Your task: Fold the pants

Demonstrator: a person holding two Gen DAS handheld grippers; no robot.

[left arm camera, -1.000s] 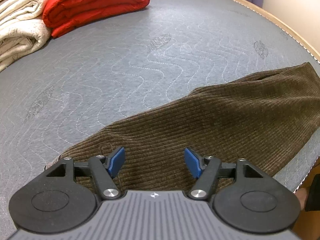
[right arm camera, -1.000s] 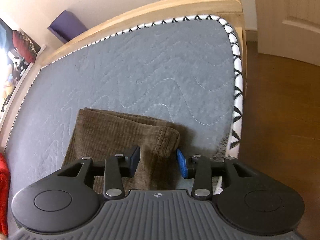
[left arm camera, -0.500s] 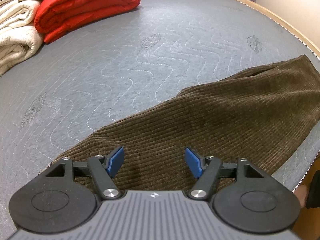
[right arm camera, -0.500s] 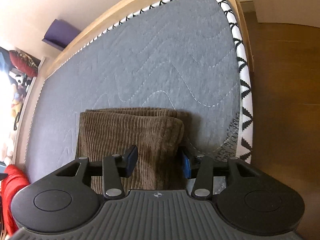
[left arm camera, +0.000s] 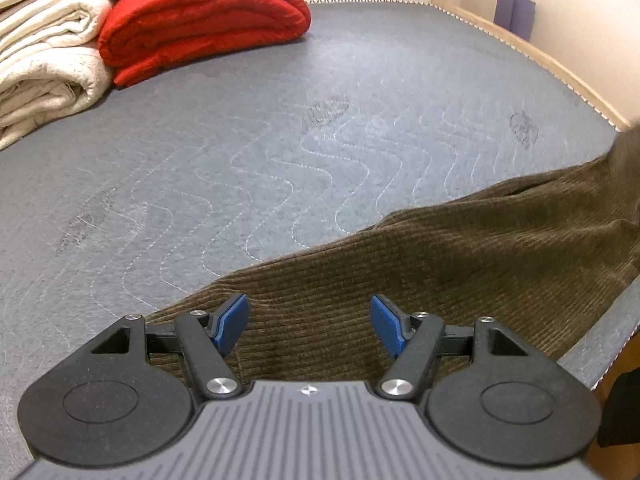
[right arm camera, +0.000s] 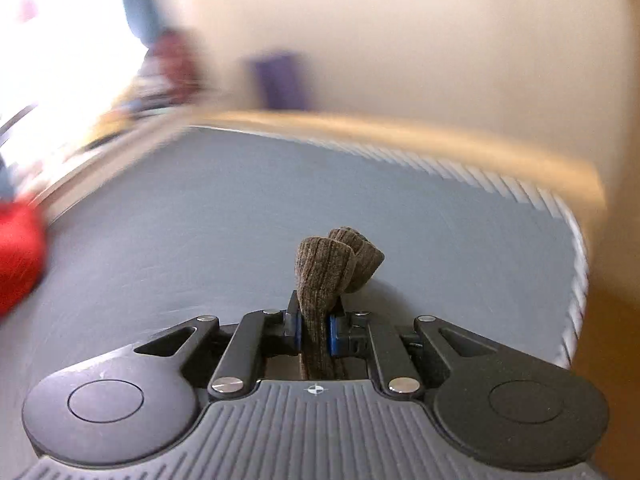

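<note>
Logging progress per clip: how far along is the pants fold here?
Done: pants lie lengthwise, legs stacked. In hand: right gripper is closing on the bunched end, raised off the mattress. Left: fold not yet laid over; left gripper hovers open.

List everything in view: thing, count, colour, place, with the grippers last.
pants: one, brown corduroy, on the near right of the mattress, one end lifted
mattress: one, grey quilted, under everything
red quilt: one, folded, far left
cream blankets: a folded pile, count unclear, left of the quilt
bed frame: one, light wood, along the right edge
purple object: one, against the wall
left gripper: black with blue pads, open above the pants
right gripper: black, closing, pants bunched between its pads
</note>
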